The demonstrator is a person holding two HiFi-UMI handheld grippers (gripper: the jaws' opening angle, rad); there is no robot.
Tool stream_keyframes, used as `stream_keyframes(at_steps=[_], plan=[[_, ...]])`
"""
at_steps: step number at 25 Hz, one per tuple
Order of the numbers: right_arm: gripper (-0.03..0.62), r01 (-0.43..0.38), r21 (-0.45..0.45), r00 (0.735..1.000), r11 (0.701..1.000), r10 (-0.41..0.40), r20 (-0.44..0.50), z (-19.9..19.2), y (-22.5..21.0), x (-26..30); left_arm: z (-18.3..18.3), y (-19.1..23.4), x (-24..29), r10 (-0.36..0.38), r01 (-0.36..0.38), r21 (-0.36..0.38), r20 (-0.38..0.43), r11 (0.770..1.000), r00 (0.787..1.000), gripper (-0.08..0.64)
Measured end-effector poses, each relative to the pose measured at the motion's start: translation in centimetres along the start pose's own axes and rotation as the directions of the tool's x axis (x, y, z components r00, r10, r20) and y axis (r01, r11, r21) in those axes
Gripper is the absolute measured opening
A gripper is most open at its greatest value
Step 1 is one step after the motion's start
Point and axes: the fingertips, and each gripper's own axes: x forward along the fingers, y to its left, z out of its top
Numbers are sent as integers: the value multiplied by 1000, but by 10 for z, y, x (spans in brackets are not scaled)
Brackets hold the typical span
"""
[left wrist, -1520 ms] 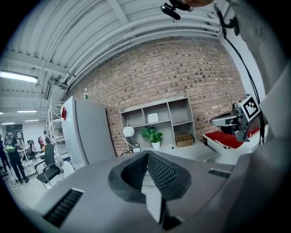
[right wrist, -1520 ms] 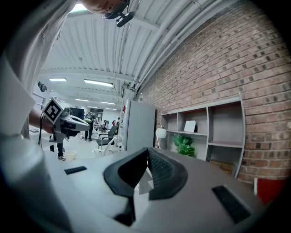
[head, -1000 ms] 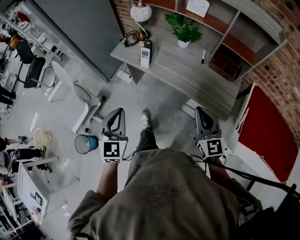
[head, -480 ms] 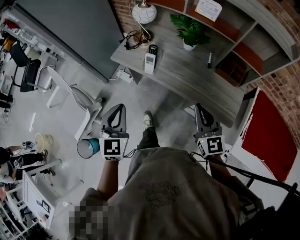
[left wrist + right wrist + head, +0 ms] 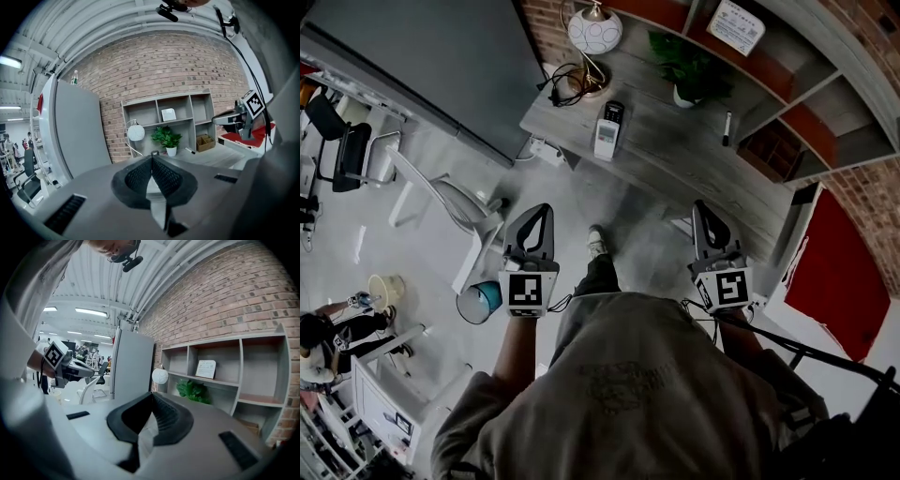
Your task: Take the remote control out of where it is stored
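Note:
The remote control (image 5: pixel 607 141) is a white handset with a black piece at its far end, lying on the grey desk (image 5: pixel 694 169) near the lamp. Both grippers hang over the floor short of the desk, pointing toward it. My left gripper (image 5: pixel 538 211) is shut with nothing in it; in the left gripper view (image 5: pixel 151 157) the remote's dark top (image 5: pixel 154 153) peeks just past its tips. My right gripper (image 5: pixel 701 207) is also shut and empty, with its jaws (image 5: pixel 152 395) meeting in the right gripper view.
On the desk stand a round white lamp (image 5: pixel 594 30) with cables, a potted plant (image 5: pixel 689 73) and a marker (image 5: pixel 727 128), under a wall shelf holding a card (image 5: pixel 739 26). A white chair (image 5: pixel 455 202) and teal bin (image 5: pixel 476 302) are left, a red panel (image 5: pixel 834 272) right.
The desk and remote have drawn nearer in the head view as the person walks toward them. Both grippers travel forward together, still shut.

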Motion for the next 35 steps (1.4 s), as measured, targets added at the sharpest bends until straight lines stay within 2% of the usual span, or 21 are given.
stream_keyframes(at_steps=[8, 22, 29, 35], plan=[[14, 18, -9, 1000, 1000, -18, -10, 5, 3, 43, 14, 33, 33, -39, 39, 9, 33, 999, 999, 11], [14, 125, 4, 992, 992, -125, -22, 18, -2, 105, 28, 97, 80, -106, 103, 40, 107, 994, 989, 11], [14, 134, -4, 990, 991, -134, -33, 18, -2, 117, 32, 104, 91, -124, 118, 60, 122, 991, 985, 11], [14, 128, -12, 992, 992, -128, -12, 28, -4, 128, 39, 105, 93, -112, 105, 59, 140, 993, 984, 11]])
